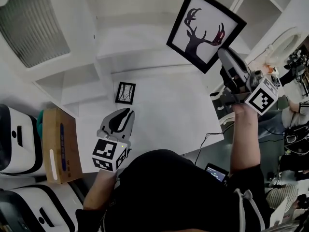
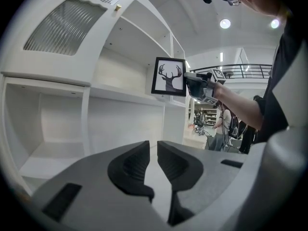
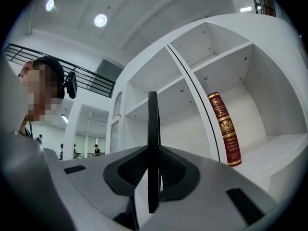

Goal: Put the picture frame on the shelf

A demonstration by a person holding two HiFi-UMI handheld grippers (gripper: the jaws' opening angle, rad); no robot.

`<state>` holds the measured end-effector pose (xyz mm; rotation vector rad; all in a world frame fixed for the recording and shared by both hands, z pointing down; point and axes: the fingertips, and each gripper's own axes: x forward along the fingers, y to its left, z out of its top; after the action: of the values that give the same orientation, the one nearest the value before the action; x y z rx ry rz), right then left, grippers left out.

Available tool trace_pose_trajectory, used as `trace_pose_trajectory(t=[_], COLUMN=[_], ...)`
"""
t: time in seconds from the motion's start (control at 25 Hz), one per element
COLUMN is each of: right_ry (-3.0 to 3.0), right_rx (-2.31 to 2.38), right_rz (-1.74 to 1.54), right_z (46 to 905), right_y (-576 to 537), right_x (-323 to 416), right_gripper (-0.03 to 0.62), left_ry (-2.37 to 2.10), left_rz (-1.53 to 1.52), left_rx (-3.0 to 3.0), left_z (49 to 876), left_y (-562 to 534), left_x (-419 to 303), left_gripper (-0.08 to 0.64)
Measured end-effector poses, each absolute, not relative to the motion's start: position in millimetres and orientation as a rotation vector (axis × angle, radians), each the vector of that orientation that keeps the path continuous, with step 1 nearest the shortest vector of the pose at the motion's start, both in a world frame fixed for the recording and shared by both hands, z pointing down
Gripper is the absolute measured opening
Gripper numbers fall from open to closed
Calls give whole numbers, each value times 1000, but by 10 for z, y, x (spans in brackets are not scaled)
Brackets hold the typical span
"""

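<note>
The right gripper had its fingers clamped on one edge of the black square deer picture frame. The left gripper had its fingers slightly apart, empty. The frame would best stay upright and go slowly onto the white shelf ahead of the fingers.

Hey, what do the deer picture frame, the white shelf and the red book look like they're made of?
The picture frame: thin black matte border, likely painted wood or plastic; the deer print looks like paper.
The shelf: smooth white boards with a soft sheen, probably painted or laminated wood.
The red book: glossy red spine with gold print, perhaps leatherette or coated board.
</note>
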<state>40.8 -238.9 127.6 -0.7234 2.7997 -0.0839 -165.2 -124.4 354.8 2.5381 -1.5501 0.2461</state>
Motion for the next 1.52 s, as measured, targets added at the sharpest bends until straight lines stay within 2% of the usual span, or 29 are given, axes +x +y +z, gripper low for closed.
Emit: trace_pose_trajectory(t=[0.32, 1.52], right_ry=[2798, 2498], right_rx=[-1018, -1574], right_rz=[67, -32], right_z=[1136, 1198], right_y=[-2720, -3741], right_x=[453, 345], right_gripper=[71, 72], left_ry=[-1513, -1344], left_rz=[254, 230], left_rx=[2532, 2637], left_z=[3472, 3250], left_y=[-1355, -1586], left_x=[-1595, -1329], left_gripper=[54, 44])
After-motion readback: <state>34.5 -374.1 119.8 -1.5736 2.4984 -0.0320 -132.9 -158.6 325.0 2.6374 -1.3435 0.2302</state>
